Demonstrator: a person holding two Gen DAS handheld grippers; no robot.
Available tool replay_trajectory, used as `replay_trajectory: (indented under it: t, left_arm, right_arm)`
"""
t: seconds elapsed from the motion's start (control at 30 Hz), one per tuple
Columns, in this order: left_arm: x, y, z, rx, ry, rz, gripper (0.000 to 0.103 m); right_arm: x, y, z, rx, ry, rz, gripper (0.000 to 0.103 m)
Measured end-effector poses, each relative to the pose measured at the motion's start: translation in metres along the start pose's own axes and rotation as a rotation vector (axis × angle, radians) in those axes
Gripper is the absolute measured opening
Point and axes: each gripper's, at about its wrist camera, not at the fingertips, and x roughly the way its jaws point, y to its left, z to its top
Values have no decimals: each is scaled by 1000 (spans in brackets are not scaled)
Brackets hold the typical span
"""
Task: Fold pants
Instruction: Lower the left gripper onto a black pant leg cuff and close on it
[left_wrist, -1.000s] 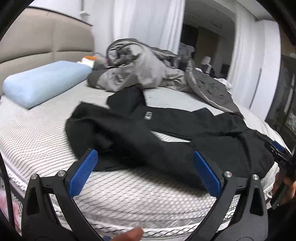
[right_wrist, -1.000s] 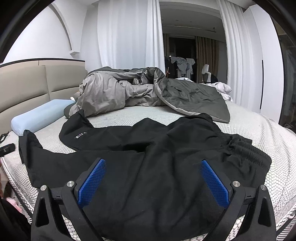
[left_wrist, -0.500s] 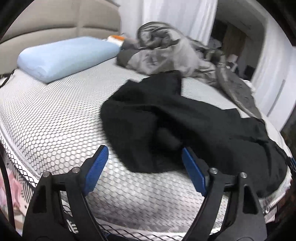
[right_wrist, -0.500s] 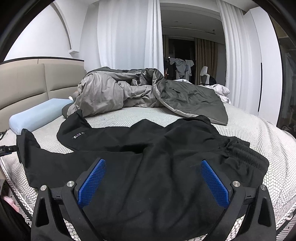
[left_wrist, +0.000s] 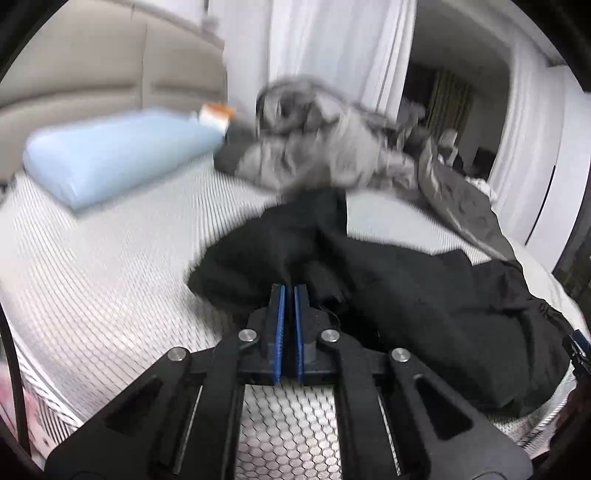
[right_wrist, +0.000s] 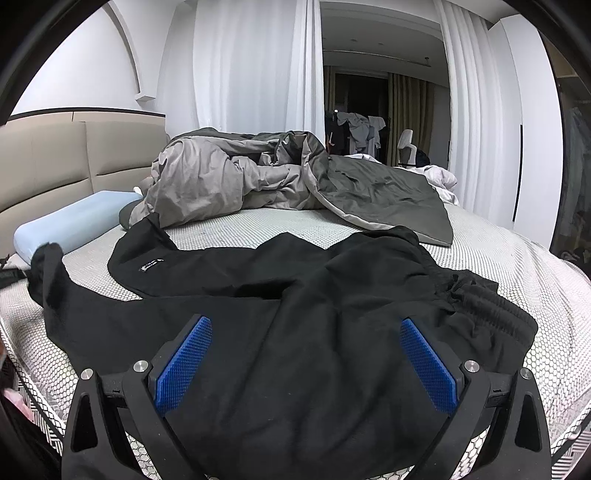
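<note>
Since the earlier frame, left hand-held gripper (left_wrist: 289, 295) has clamped the black pants' (left_wrist: 406, 295) leg end; right hand-held gripper (right_wrist: 306, 354) hovers wide above their seat.

I can see a small white label (right_wrist: 149, 265) on the black fabric pants (right_wrist: 295, 332) ahead of me, but its print is too tiny to read.

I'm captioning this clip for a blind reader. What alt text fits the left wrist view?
The left gripper, its blue pads closed together, meets the near leg end of black pants on a white mattress. Behind lie a pale blue pillow and a rumpled grey duvet; the picture is motion-blurred.
</note>
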Motion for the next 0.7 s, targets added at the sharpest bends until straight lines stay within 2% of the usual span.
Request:
replay_trajectory:
  t: [0.07, 0.17, 0.23, 0.3, 0.33, 0.37, 0.4, 0.43, 0.47, 0.57, 0.63, 0.7]
  left_arm:
    - [-4, 3, 3, 11, -10, 35, 3]
    - [13, 23, -5, -26, 94, 80, 3]
    - [12, 34, -10, -62, 138, 73, 3]
    - [9, 40, -8, -74, 129, 58, 5]
    - [7, 40, -6, -67, 123, 62, 11]
    - [7, 42, -3, -65, 121, 61, 27]
    - [8, 44, 1, -70, 117, 55, 39]
    - [9, 45, 6, -81, 110, 43, 62]
    - [11, 45, 13, -95, 99, 27, 76]
    - [21, 38, 34, -134, 101, 7, 86]
    - [33, 26, 47, -142, 174, -2, 86]
    - [49, 7, 55, -145, 232, 20, 86]
  right_arm:
    - [2, -1, 1, 3, 3, 1, 103]
    - [2, -1, 1, 0, 2, 3, 103]
    - [2, -1, 1, -5, 2, 3, 103]
    - [2, -1, 1, -6, 2, 4, 103]
    - [3, -1, 1, -6, 2, 4, 103]
    - [2, -1, 0, -5, 2, 2, 103]
    - [3, 0, 1, -6, 2, 3, 103]
    - [2, -1, 0, -6, 2, 5, 103]
    - [2, 0, 0, -8, 1, 6, 103]
    - [2, 2, 0, -19, 0, 4, 103]
    - [2, 4, 0, -24, 2, 2, 103]
    - [3, 5, 1, -23, 1, 3, 103]
